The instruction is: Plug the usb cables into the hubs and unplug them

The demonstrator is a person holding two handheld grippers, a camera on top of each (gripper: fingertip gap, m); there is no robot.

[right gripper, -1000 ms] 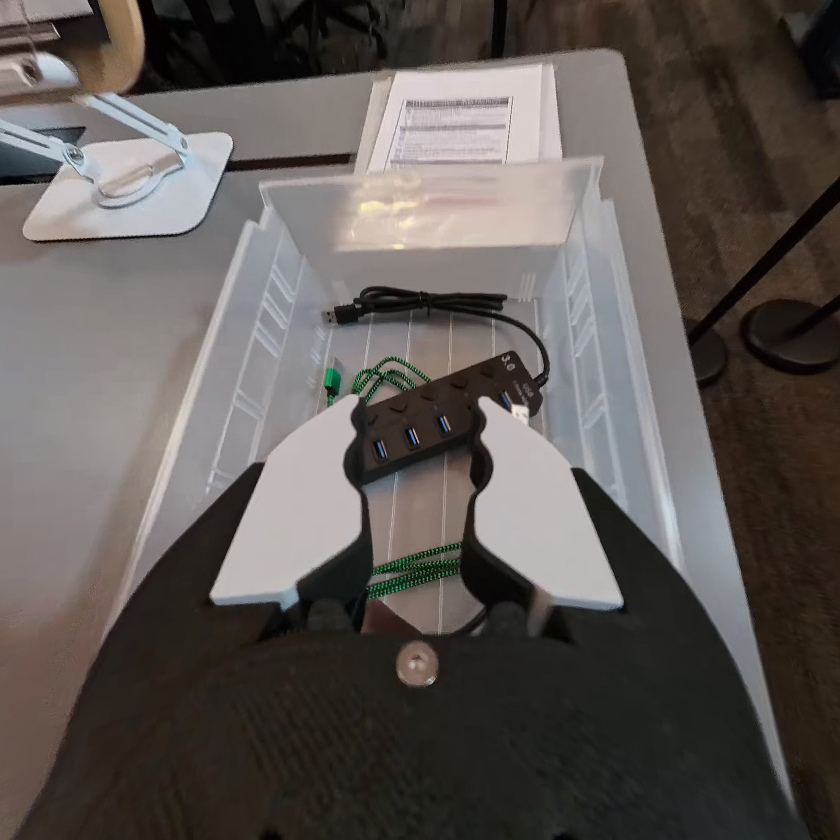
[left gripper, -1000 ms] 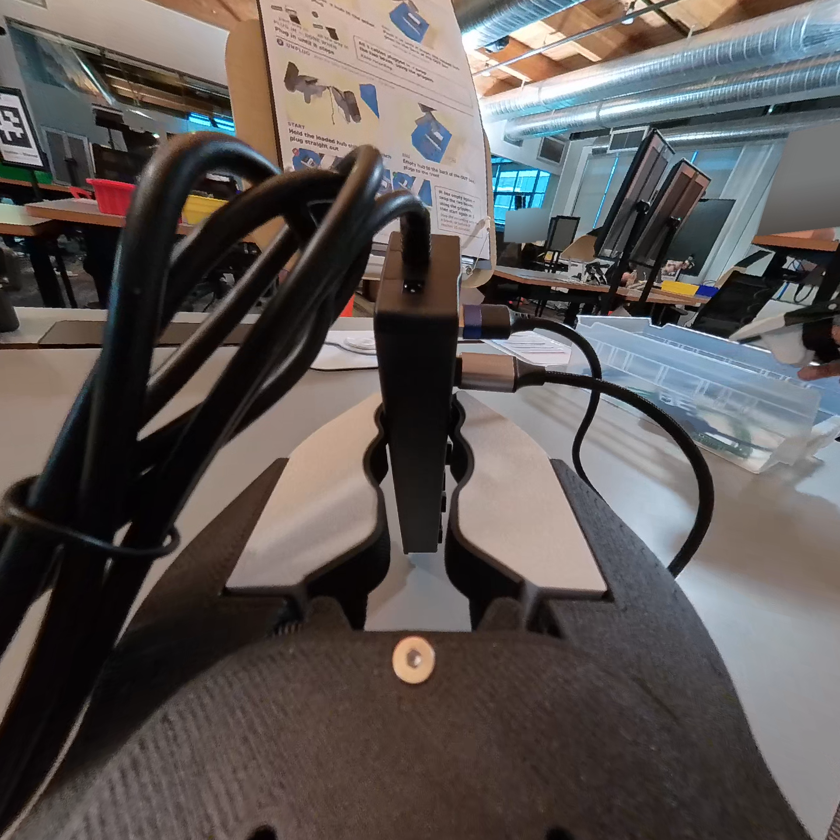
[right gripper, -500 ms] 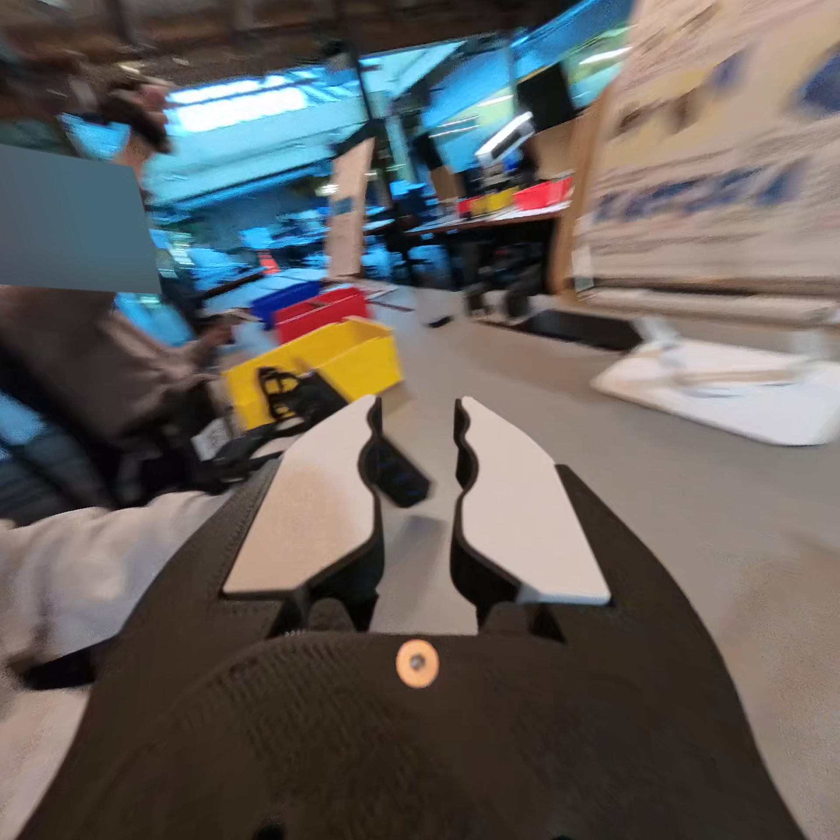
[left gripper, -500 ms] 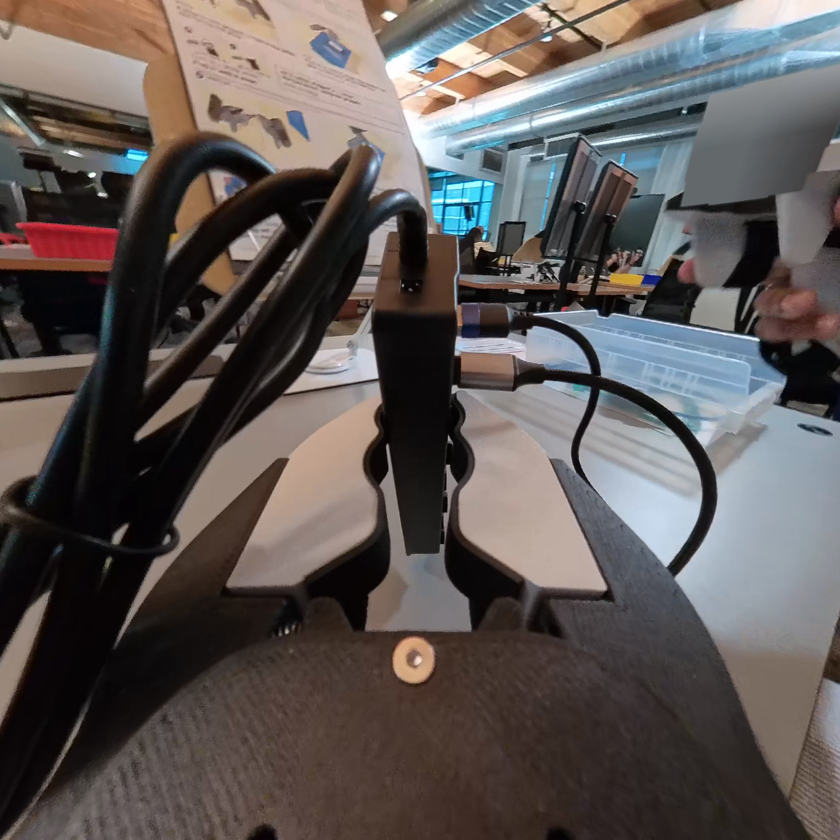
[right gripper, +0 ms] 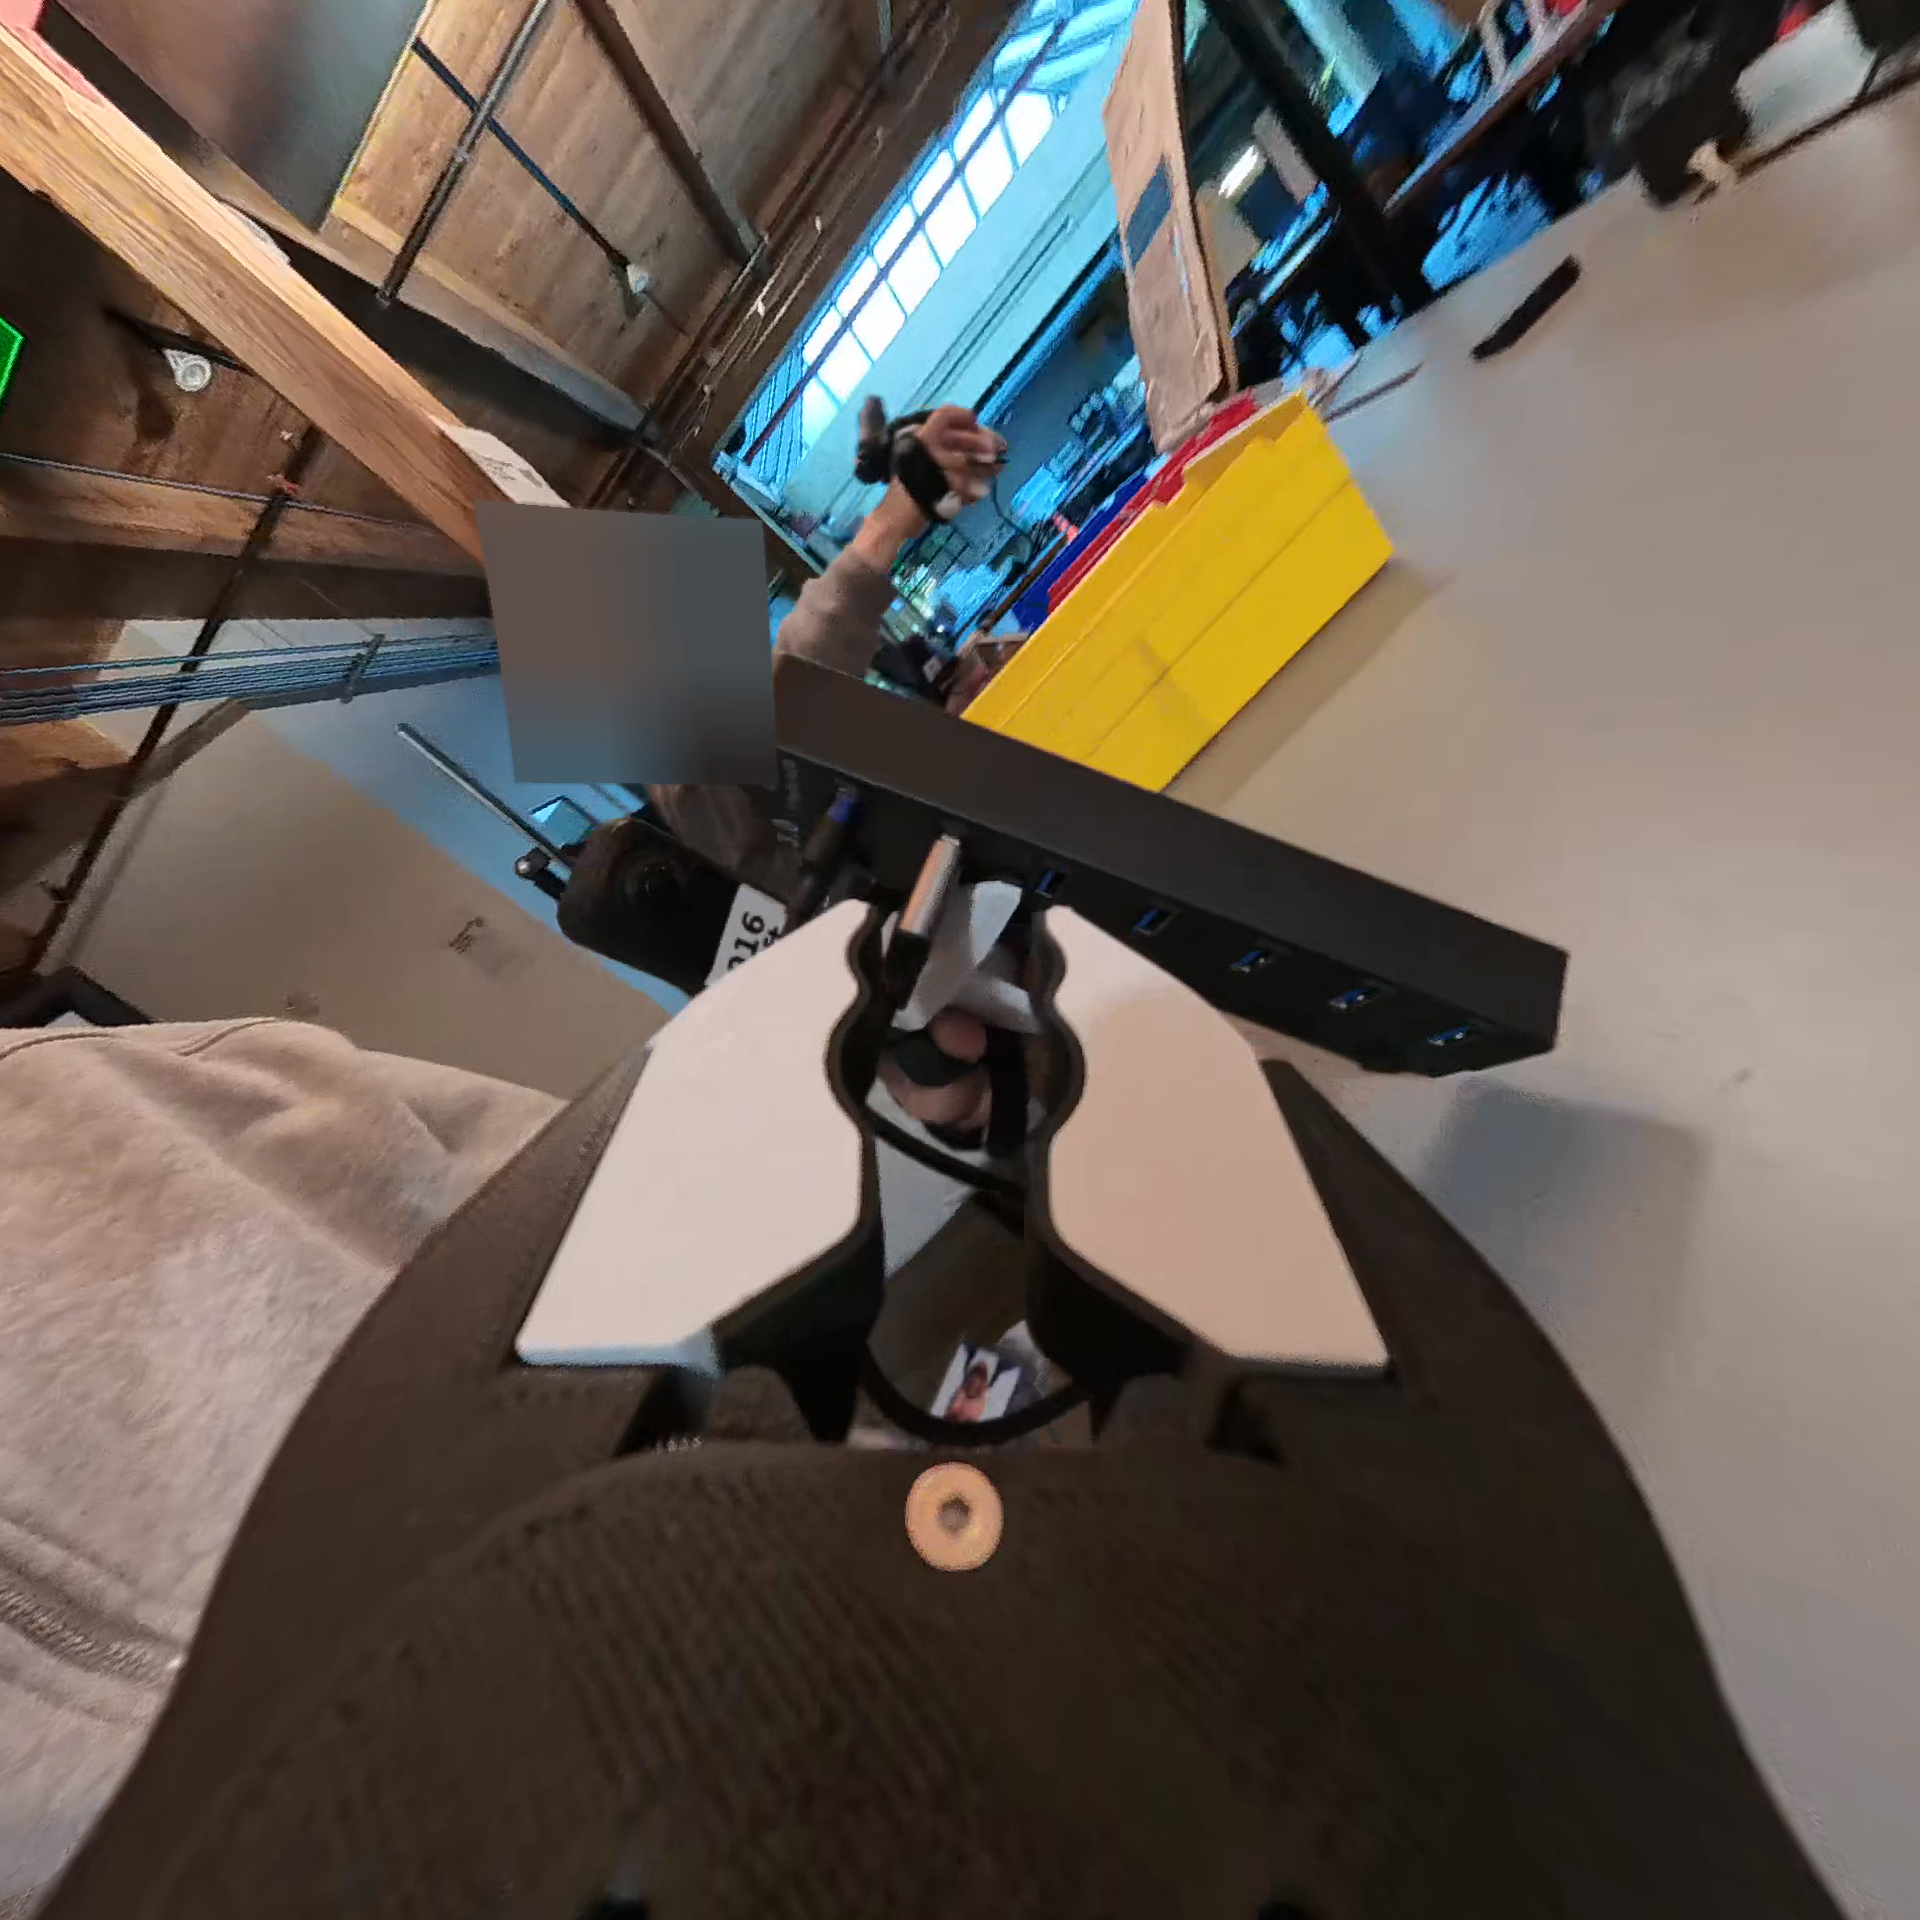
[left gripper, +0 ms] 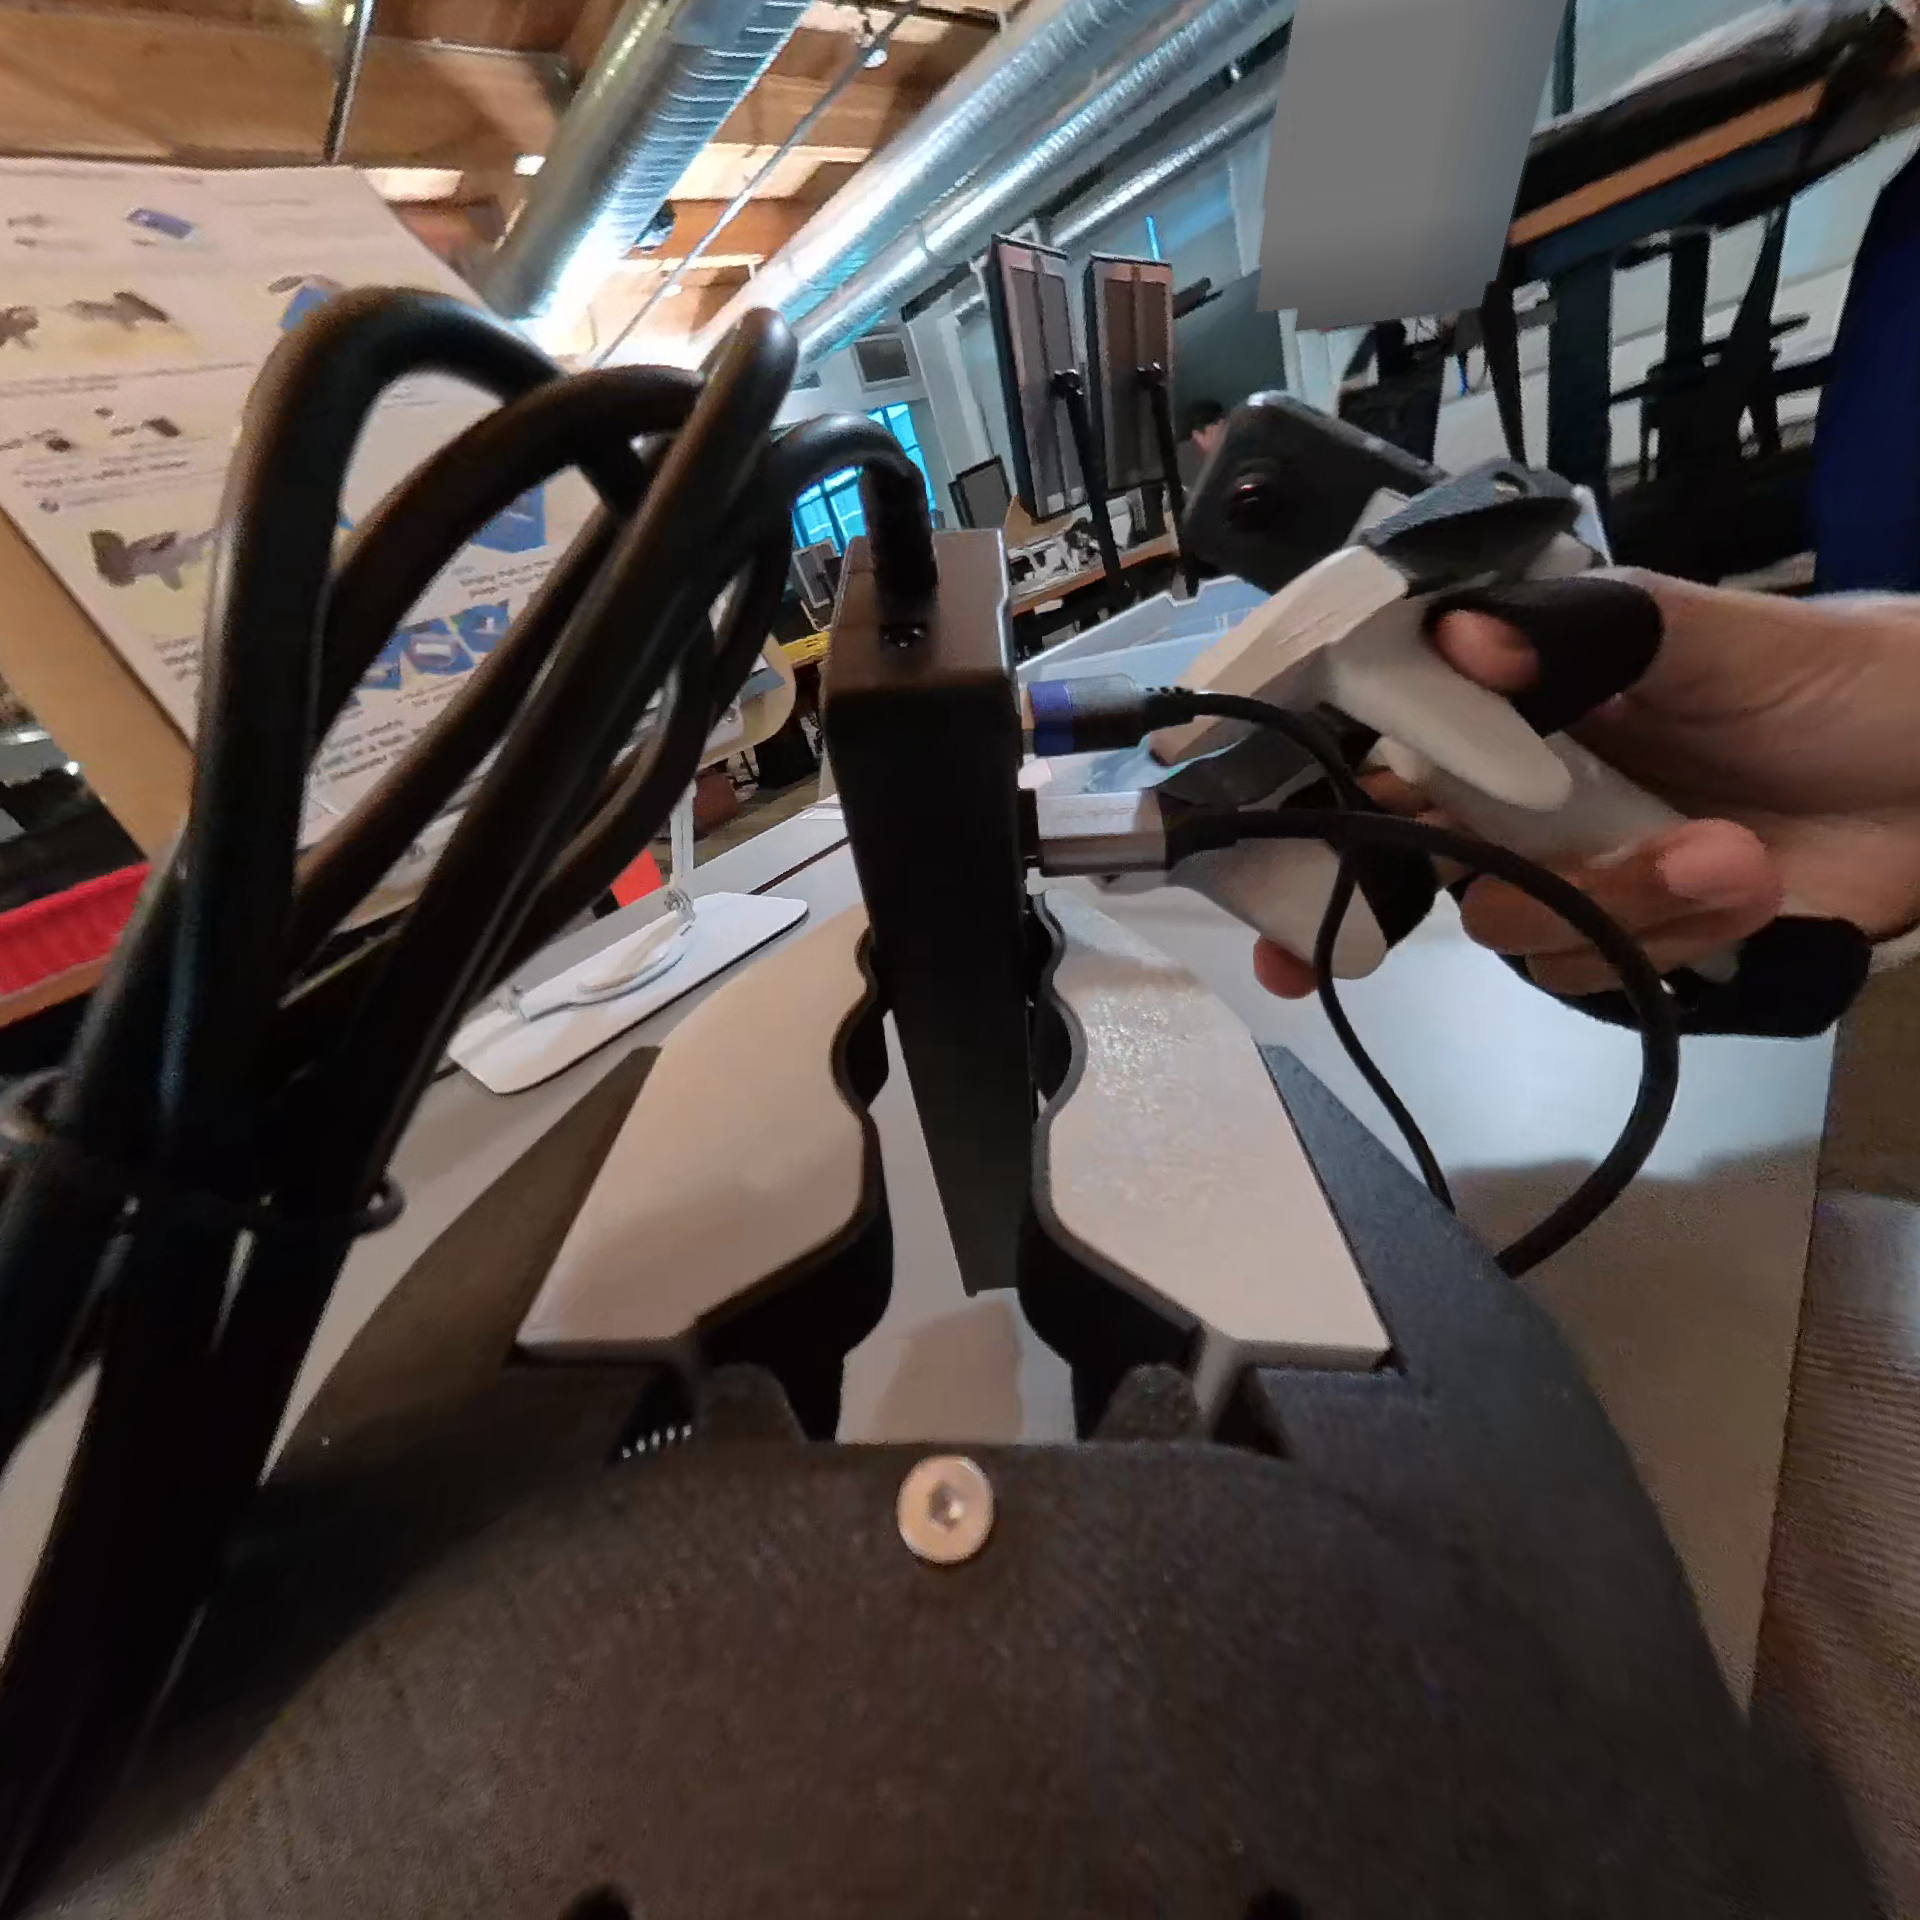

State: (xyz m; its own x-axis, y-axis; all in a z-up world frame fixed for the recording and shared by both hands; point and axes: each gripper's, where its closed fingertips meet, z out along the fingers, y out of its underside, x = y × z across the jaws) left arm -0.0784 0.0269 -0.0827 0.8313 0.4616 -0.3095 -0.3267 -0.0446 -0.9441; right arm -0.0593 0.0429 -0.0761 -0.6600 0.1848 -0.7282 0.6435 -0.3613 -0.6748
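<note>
My left gripper [left gripper: 951, 987] is shut on a long black USB hub [left gripper: 925, 831] and holds it upright above the table. A thick bundled black cable [left gripper: 312, 831] loops from the hub's top to the left. A blue-banded plug [left gripper: 1081, 712] and a silver plug [left gripper: 1101, 842] sit in its side ports. My right gripper [left gripper: 1153, 805], held by a hand, reaches in from the right. In the right wrist view my right gripper [right gripper: 951, 935] is open, its fingertips either side of the silver plug [right gripper: 930, 883] on the hub [right gripper: 1247, 914].
An instruction board [left gripper: 156, 468] on a white stand base [left gripper: 644, 956] stands at back left. A clear plastic bin [left gripper: 1122, 634] lies behind the hub. Yellow bins [right gripper: 1195, 623] sit on the grey table [right gripper: 1662, 727]. A grey sleeve [right gripper: 208, 1247] is at left. Both grippers' tips are close together, under 4 cm apart.
My right gripper left the clear bin, swung across the table and now straddles the silver plug on the hub. My left gripper turned right, still holding the hub.
</note>
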